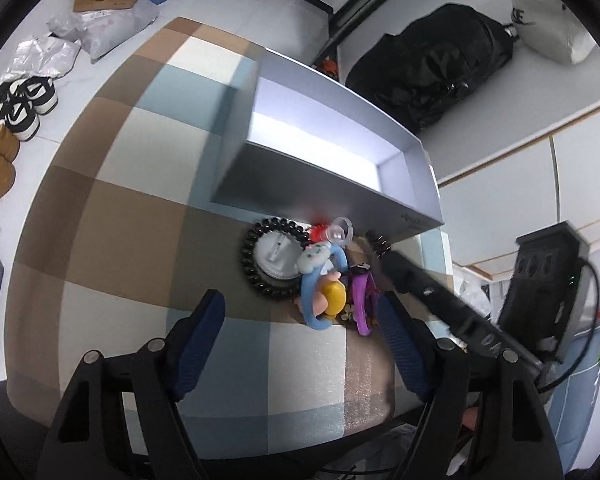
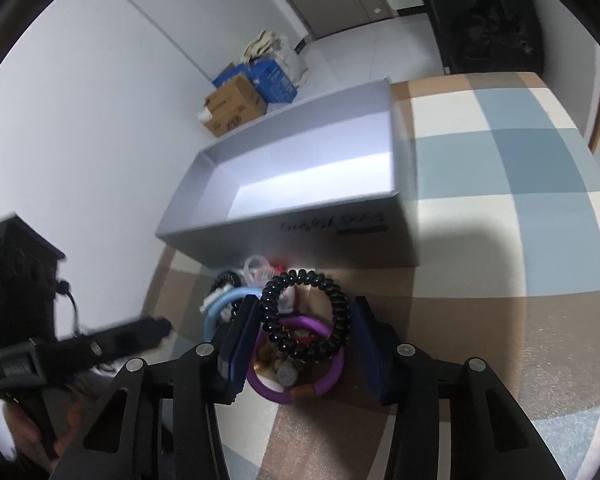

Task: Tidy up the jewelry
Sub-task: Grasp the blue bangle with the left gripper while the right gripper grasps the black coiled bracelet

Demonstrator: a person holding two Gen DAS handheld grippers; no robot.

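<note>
Jewelry pile lies on the table, just ahead of my left fingers, which stand wide apart, holding nothing. My right fingers bracket a black spiral hair tie; pads near it on both sides, contact not clear, so I cannot tell if it is clamped. Under it: a purple bracelet. To its left: a blue bracelet.

Table surface: checked cloth, brown, blue, cream. Room: white tiled floor, cardboard box by the wall, black bag, shoes.

Grey box sits open beyond the pile, touching it or just beside; interior shows bare.
</note>
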